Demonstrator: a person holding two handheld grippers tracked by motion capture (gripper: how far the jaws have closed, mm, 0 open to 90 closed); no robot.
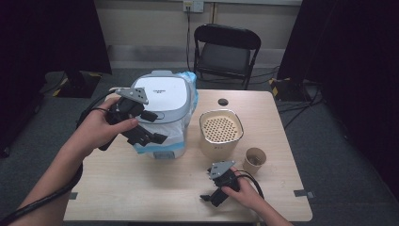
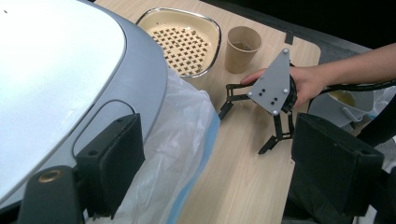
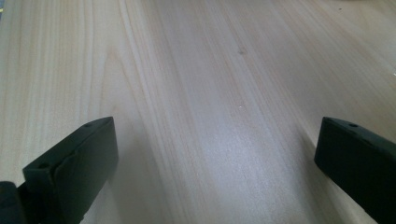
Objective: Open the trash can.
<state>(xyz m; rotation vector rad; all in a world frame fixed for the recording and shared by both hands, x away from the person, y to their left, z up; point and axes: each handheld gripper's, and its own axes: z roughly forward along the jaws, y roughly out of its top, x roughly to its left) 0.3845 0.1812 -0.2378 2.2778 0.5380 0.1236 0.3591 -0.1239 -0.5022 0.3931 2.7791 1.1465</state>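
- On the wooden surface (image 1: 141, 188), high view: a white-lidded container (image 1: 162, 94) stands at the back left. Its lid is flat, glossy white, and rounded-square with a broad grey rim. A clear plastic liner (image 1: 188, 117) with a blue tint bunches out from under the lid and hangs down the sides.
- Same view: the left gripper (image 1: 157, 139) hovers at the container's front edge, held up off the surface by the left hand (image 1: 96, 129). The right gripper (image 1: 207, 197) rests low near the front edge of the surface, well apart from the container.
- Same view: a beige pot (image 1: 221, 129) with a perforated insert sits just right of the container, with a brown paper cup (image 1: 254, 160) near it. A black folding chair (image 1: 226, 49) stands behind.
- Left gripper view: its jaws are spread, the left one over the grey rim. Crumpled liner film lies between them, and no pad is seen pressing on anything. The lid surface is smooth and unmarked here. Farther off, the right gripper's jaws are also spread.
- Right gripper view: the jaws are wide apart over bare wood grain, with nothing between them.
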